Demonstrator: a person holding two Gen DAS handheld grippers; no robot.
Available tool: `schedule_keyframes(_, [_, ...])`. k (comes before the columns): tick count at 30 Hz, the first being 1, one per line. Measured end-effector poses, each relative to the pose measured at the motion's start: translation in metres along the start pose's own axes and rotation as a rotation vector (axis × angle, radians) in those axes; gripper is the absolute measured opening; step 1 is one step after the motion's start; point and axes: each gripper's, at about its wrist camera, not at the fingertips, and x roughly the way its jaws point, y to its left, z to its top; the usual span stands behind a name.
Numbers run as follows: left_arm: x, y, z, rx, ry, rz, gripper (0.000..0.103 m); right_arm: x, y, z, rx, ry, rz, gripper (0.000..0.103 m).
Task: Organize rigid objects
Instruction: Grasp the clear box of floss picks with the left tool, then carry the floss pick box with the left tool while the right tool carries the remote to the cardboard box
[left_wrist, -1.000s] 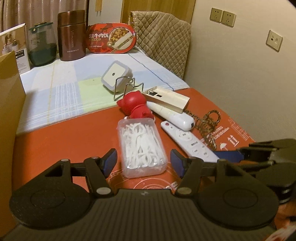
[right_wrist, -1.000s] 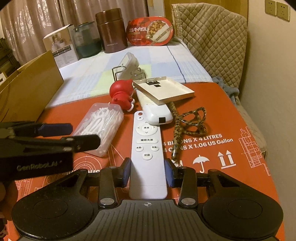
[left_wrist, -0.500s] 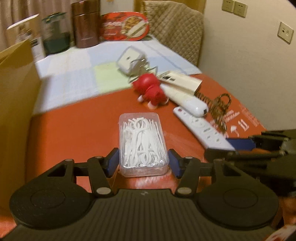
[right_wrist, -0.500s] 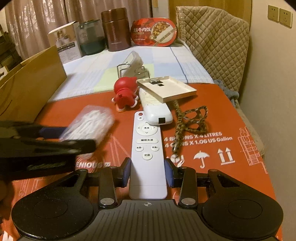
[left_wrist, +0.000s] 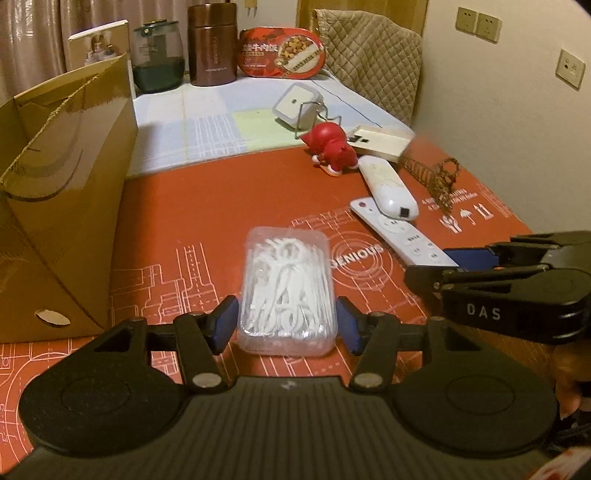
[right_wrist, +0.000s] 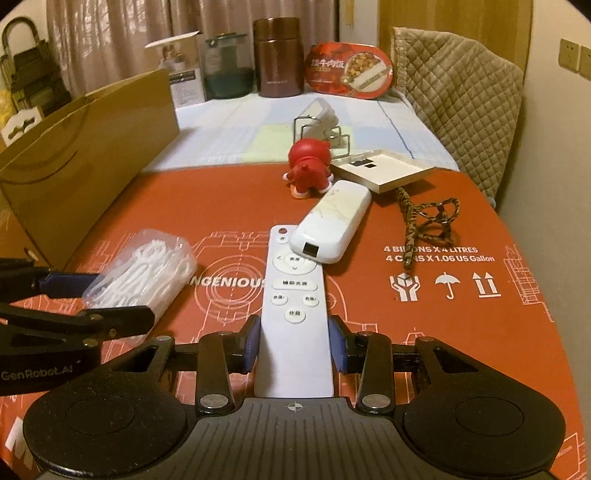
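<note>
The left gripper (left_wrist: 287, 325) filled the bottom of its own view, its blue pads pressed against both sides of a clear box of floss picks (left_wrist: 288, 291) at the lower centre of the frame. The right gripper (right_wrist: 294, 345) sat likewise along the bottom of its view, jaws narrow and clamped on the near end of a flat white remote (right_wrist: 294, 314), which ran up the middle of the frame.

Behind them, the orange printed mat (left_wrist: 207, 206) covered the near part of the surface. A brown cardboard box (left_wrist: 62, 192) stood at the left edge of the left wrist view, its open top upward. A quilted beige cover (right_wrist: 461, 103) draped over something at the upper right, and a pale checked cloth (left_wrist: 207, 125) lay beyond the mat.

Along the top of the frame stood a brown canister (right_wrist: 279, 55), a dark green jar (right_wrist: 227, 66) and a red oval food package (right_wrist: 349, 70).

Mid-frame, a second, rounded white remote (right_wrist: 332, 229) rested with its near end over the top corner of the flat remote. Just above it lay a flat cream box (right_wrist: 382, 170), a red figurine (right_wrist: 306, 170), and a small white device in a wire stand (left_wrist: 299, 105). A patterned cord (right_wrist: 424, 218) lay looped to the right of the rounded remote.
</note>
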Motion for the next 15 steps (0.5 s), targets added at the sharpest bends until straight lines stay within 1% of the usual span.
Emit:
schedule_keyframes(4, [0.003,0.001,0.003,-0.009,-0.016,-0.001,0.055,0.001,0.001,-0.001,-0.011,-0.014,-0.008,0.036])
schedule_keyframes(7, [0.007,0.0,0.005,0.006,-0.017,0.001,0.055,0.002,0.002,-0.001,-0.018,-0.018,-0.007,0.036])
schedule_keyframes(15, [0.018,-0.001,0.004,0.029,-0.001,0.006,0.055,0.004,0.003,-0.001,-0.027,-0.028,-0.003,0.036])
